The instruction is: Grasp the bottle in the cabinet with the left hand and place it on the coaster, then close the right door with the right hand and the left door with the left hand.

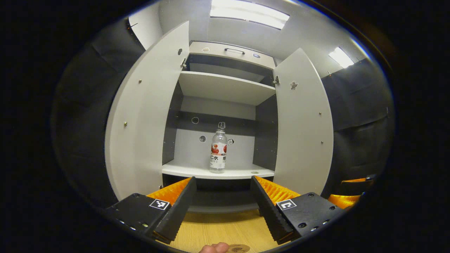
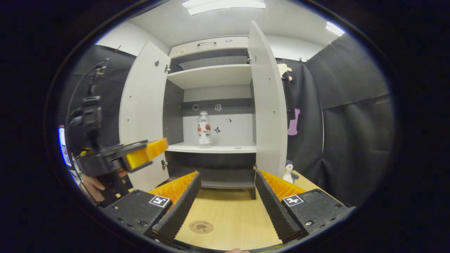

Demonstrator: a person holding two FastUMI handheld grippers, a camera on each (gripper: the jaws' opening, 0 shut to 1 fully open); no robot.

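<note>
One bottle (image 1: 218,149), upright, long axis vertical, cap up, standing centre frame on lower shelf (image 1: 218,172) of cabinet (image 2: 211,45). Two doors, left door (image 1: 140,119) and right door (image 1: 302,123), both swung open. One coaster (image 2: 201,226) flat on table (image 2: 228,218), bottom centre. Two grippers: left gripper (image 1: 222,200) spread wide, gripping nothing; right gripper (image 2: 226,196) likewise agape, empty.

Clear glossy plastic bottle (image 1: 218,151), matt grey cabinet (image 1: 225,88), pale wood-grain table (image 2: 228,214)
</note>
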